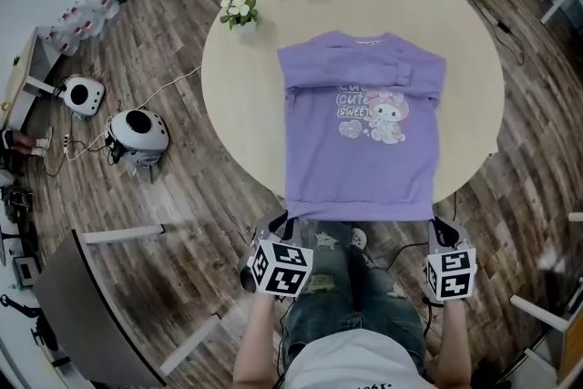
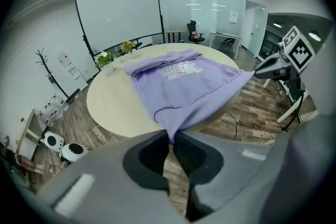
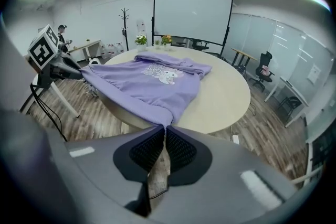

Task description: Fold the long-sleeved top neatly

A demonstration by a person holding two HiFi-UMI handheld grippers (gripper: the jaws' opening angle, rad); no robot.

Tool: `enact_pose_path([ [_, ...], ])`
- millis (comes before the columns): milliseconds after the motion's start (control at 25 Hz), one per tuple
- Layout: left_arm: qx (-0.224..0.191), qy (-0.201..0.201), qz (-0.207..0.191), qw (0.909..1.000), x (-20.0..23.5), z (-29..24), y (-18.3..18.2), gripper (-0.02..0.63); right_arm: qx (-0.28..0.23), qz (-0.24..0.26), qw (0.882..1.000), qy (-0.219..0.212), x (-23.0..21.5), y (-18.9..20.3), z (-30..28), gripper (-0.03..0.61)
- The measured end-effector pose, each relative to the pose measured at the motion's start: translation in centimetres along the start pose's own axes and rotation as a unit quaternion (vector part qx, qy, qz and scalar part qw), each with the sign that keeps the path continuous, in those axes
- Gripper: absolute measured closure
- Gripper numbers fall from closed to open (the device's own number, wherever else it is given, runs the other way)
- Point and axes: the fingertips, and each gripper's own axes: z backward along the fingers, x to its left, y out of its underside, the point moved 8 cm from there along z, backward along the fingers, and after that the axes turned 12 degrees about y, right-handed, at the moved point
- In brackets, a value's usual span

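There is just one long-sleeved top (image 1: 360, 137), lilac with a cartoon print facing up. It lies flat on the single round table (image 1: 246, 105), stretching away ahead of both claws, with its hem at the table edge nearest them. The left gripper (image 2: 170, 139) has its jaws closed on the hem corner on its side, the cloth bunching to a point right where the pads meet. The right gripper (image 3: 164, 134) is clamped the same way on the other corner, so the hem runs taut between the two claws and just off the table's edge. No sleeve sticks out to either side; at least one lies folded across the chest at the far end from the jaws. The fabric looks like soft, light sweatshirt knit. I'd expect it to sag and drape rather than hold a line, and to slide fairly easily over that smooth tabletop. The ribbed hem is the thicker part, so it seems the sensible place to pinch. Holding both corners at once should keep the edge straight when it is carried over towards the collar, whereas a grip nearer the middle would probably let the corners flop. Beyond the top, farthest from the claws, stand three small pots of flowers (image 1: 239, 11), well clear of the cloth.
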Motion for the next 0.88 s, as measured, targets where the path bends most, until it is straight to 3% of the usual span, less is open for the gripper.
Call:
enact_pose_path([
  [320,0.050,0.020,0.008,0.9985,-1.2,-0.7,3.7,0.584,0.046,0.007,0.999,-0.023,1.9,3.0,0.8,0.537],
  [480,0.056,0.021,0.010,0.9981,-1.3,-0.2,4.4,0.583,0.058,0.003,0.998,-0.032,2.5,3.7,1.4,0.537],
  [880,0.031,0.018,-0.038,0.9986,1.7,-0.1,-1.7,0.583,0.014,-0.016,1.000,0.004,0.0,-1.9,0.2,0.537],
])
